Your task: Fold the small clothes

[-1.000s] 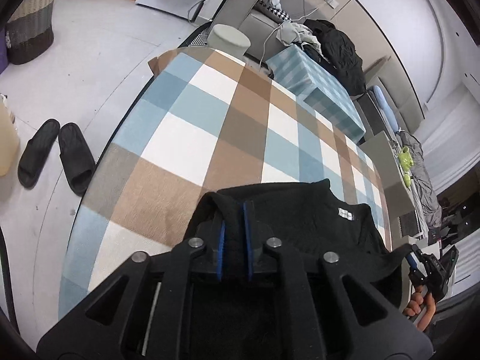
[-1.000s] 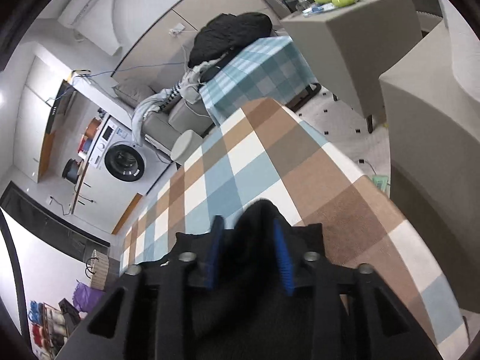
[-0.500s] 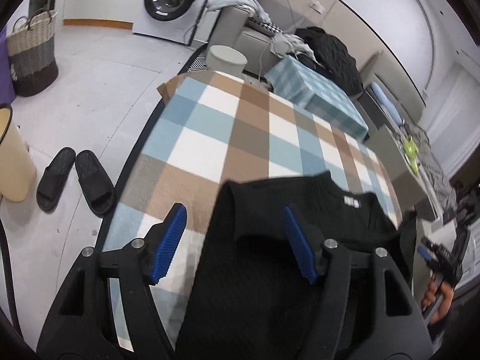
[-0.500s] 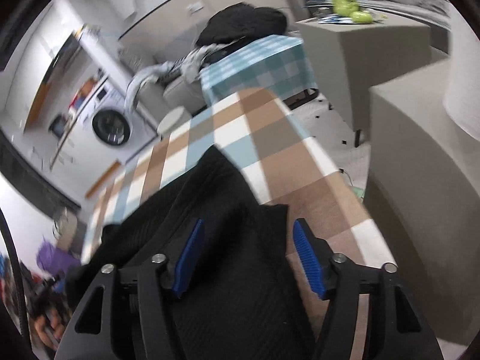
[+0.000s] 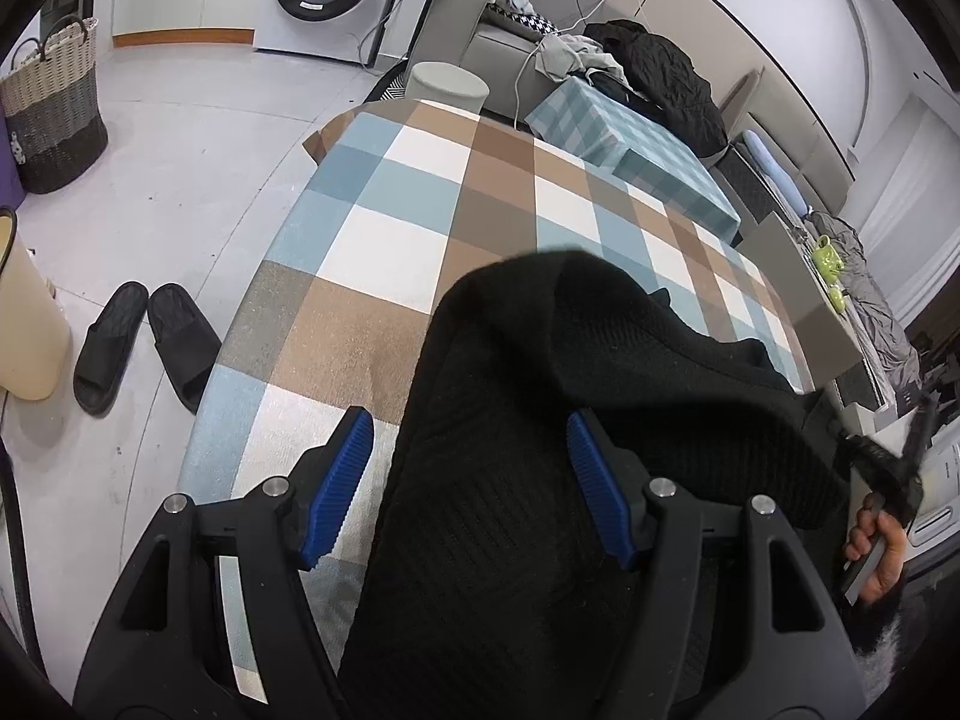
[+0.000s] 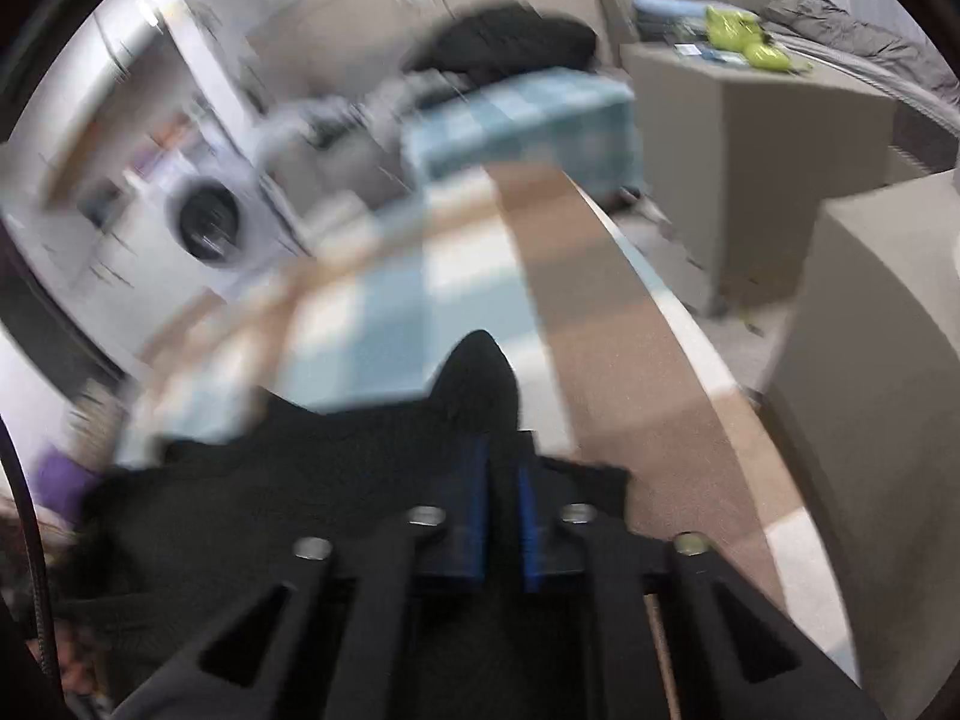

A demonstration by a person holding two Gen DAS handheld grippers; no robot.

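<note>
Pinching only a thin fold of the sweater point(image 6: 372, 480), the right claw point(image 6: 501, 516) is clamped; the left claw point(image 5: 468, 480) is held apart, so the knit could be dragged off the worktop point(image 5: 390, 228)

The left gripper point(image 5: 468, 483) let go of the black sweater point(image 5: 540, 528) and spread wide. The right gripper point(image 6: 501, 516) opened, then clamped onto a fold peaking toward 12 o'clock.

Right wrist view: motion blur smears the washing machine point(image 6: 210, 225) and checked worktop point(image 6: 384, 324). Black garment point(image 5: 540, 480) runs off the lower frame edge, hiding the worktop beneath.
</note>
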